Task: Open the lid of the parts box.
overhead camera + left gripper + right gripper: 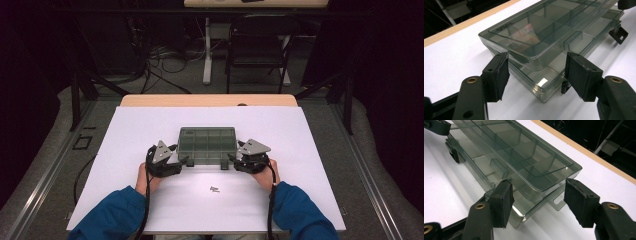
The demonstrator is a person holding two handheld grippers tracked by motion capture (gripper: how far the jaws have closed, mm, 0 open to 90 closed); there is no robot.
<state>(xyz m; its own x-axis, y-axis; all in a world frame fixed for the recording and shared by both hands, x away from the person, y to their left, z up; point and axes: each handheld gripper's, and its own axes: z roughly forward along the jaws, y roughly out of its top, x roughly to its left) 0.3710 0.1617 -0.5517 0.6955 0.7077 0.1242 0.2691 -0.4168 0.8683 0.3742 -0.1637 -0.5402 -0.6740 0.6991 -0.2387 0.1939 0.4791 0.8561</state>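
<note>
Smoky clear plastic makes up the compartment box (207,144), which lies flat on the white sheet (300,150) covering the table, its lid down and its inner dividers showing through. Two black latches (223,163) hang at the box's near edge, toward the person. Each near corner of the box has a gripper at it. The left gripper (186,161) sits at the box's near left corner — in the left gripper view its jaws stand apart, with that corner (541,87) between the pads (503,75), and I cannot tell whether either pad touches the plastic. The right gripper (231,160) sits at the near right corner; in the right gripper view its jaws are likewise spread, the corner (524,212) and a small hanging tab (557,201) lying between them. Nearer the person than the box, between the two blue sleeves (112,217), a few small dark parts (214,189) lie on the sheet — too small to identify.
</note>
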